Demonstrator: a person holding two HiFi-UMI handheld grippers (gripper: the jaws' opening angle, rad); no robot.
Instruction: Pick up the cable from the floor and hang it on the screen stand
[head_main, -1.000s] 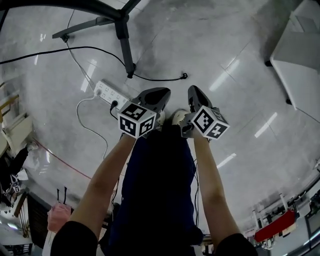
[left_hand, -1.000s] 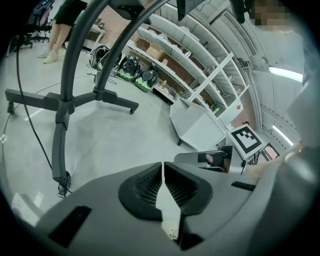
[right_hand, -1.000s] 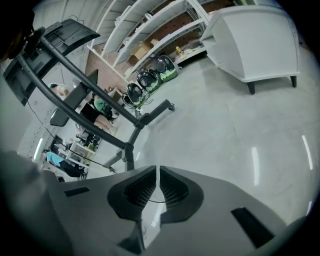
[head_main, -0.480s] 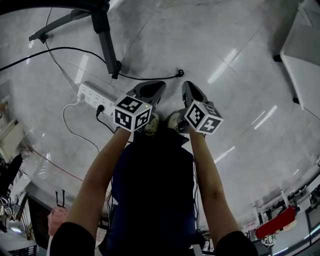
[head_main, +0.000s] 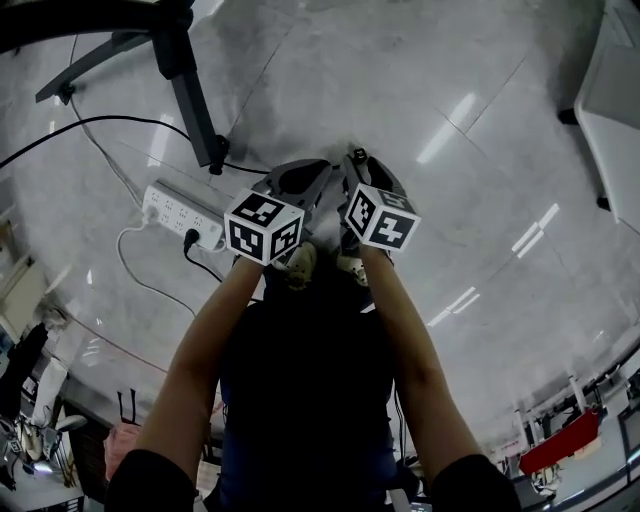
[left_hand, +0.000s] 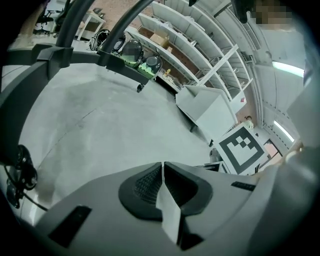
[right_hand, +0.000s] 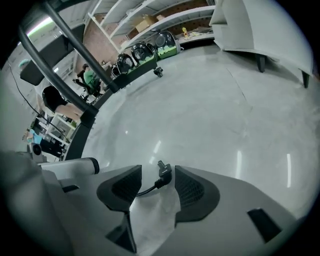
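Power strip sits on the floor at left, by the stand foot. Left gripper is shut (pads flat together). Right gripper jaws just popped open, with the cable plug on the floor between them, unpinched.

Two claws, one power strip, one screen stand.

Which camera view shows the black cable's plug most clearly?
The right gripper view: the plug sits between the fingers, which have just been opening. The head view shows it mostly hidden behind the right gripper; the left gripper view, not at all.
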